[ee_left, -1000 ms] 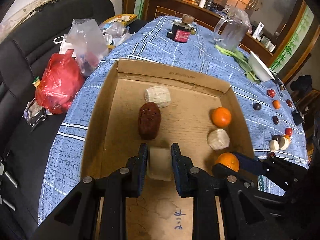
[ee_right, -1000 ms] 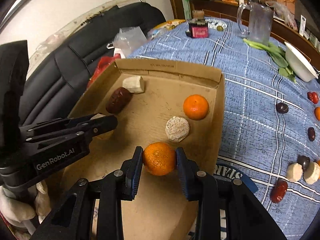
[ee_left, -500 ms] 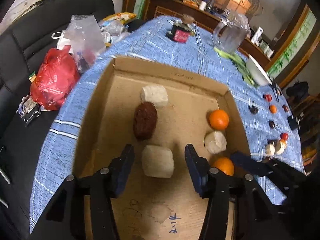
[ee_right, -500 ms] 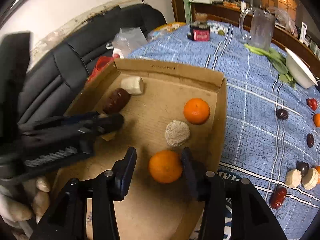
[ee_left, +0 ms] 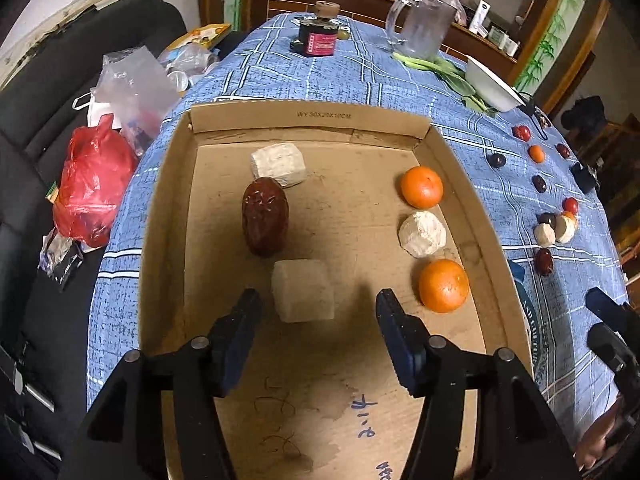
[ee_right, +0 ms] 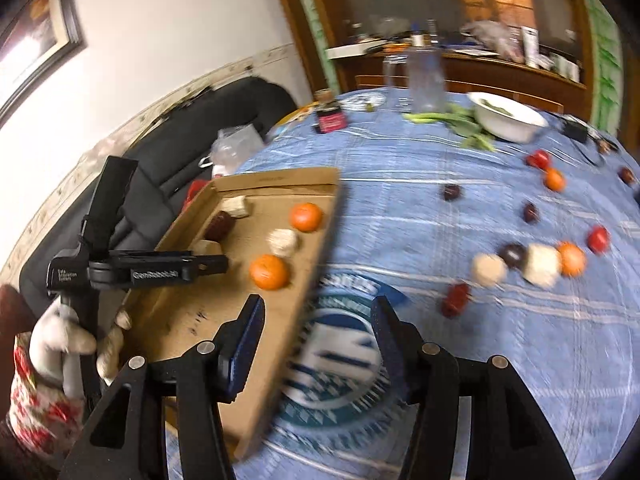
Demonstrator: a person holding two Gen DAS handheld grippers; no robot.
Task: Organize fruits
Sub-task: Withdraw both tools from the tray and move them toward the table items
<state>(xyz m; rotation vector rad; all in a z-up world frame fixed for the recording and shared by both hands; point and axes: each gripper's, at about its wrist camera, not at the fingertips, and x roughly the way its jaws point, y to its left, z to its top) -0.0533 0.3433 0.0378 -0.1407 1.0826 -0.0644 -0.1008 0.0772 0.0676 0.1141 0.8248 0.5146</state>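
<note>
A cardboard box (ee_left: 168, 208) on the blue tablecloth holds two white blocks, a dark red date (ee_left: 265, 222), a white lump (ee_left: 422, 234) and two oranges. My left gripper (ee_left: 316, 324) is open and empty just behind the near white block (ee_left: 306, 290). The near orange (ee_left: 443, 285) lies free at the box's right wall; it also shows in the right wrist view (ee_right: 269, 272). My right gripper (ee_right: 318, 334) is open and empty above the box's right wall (ee_right: 316, 280). Several loose fruits (ee_right: 540, 264) lie on the cloth to the right.
A white bowl (ee_right: 508, 120), green vegetables, a glass pitcher (ee_left: 424, 28) and a dark jar (ee_left: 318, 38) stand at the table's far end. A black sofa with a red bag (ee_left: 94, 184) and clear bags is on the left.
Both grippers opened and let go: the left released the white block, the right released the orange. Both pulled back; the right swung rightwards over the box wall toward the loose fruits.
</note>
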